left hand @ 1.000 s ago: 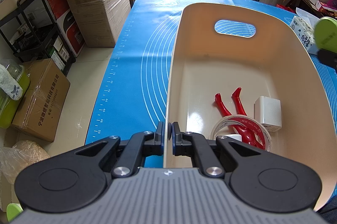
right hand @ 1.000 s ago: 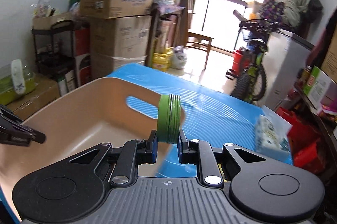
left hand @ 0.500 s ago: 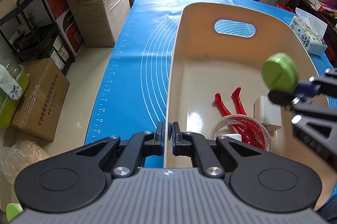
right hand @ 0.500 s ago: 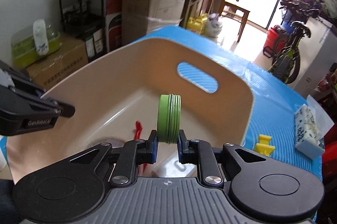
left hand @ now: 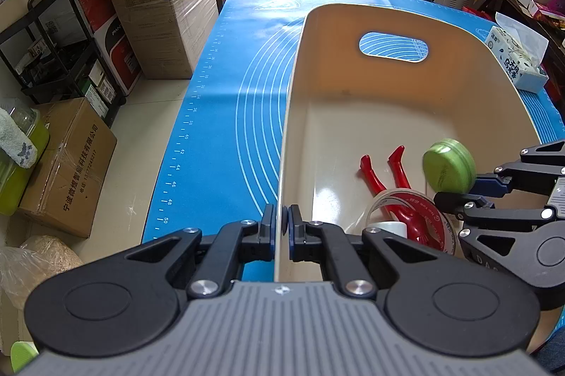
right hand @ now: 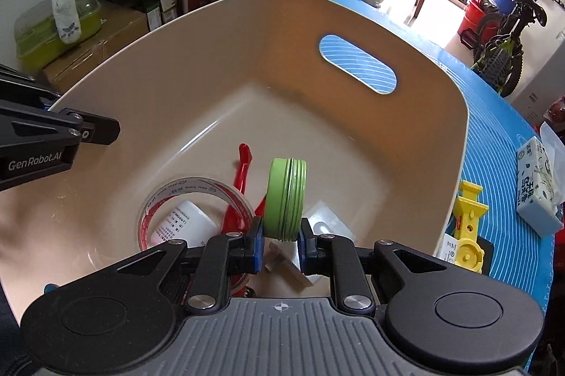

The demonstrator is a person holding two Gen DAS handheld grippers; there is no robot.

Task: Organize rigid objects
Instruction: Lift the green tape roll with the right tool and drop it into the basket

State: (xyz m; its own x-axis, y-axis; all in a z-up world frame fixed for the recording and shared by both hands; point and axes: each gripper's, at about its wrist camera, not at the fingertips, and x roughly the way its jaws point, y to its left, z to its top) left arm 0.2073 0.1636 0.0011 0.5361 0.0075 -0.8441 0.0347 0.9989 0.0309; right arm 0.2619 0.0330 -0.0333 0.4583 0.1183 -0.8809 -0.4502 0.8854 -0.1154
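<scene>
- My left gripper [left hand: 280, 223] is clamped on the near-left wall of the beige bin [left hand: 406, 100]; the thin rim sits between the two pads with almost no gap either side.
- My right gripper [right hand: 280, 240] is closed on a green disc [right hand: 286, 199], held on edge, its ribbed rim facing the right wrist camera. The pads press its flat faces.
- In the left wrist view the same green disc [left hand: 449, 165] sits inside the bin's walls, above the floor; I cannot tell whether it touches anything below.
- Bin contents, right wrist view: a tape roll [right hand: 192, 204] with red print lies flat, a white container [right hand: 182, 225] with printed text resting inside its ring. A red plastic piece [right hand: 243, 172] lies just beyond the tape, partly under it. A white block [right hand: 323, 224] sits beside the disc, partly hidden by my fingers.
- The bin stands on a blue mat [left hand: 226, 114] with white curved lines and a ruler scale.
- Outside the bin, on the mat to its right: a yellow toy [right hand: 468, 225] close against the wall, and a tissue pack [right hand: 536, 188] further out.
</scene>
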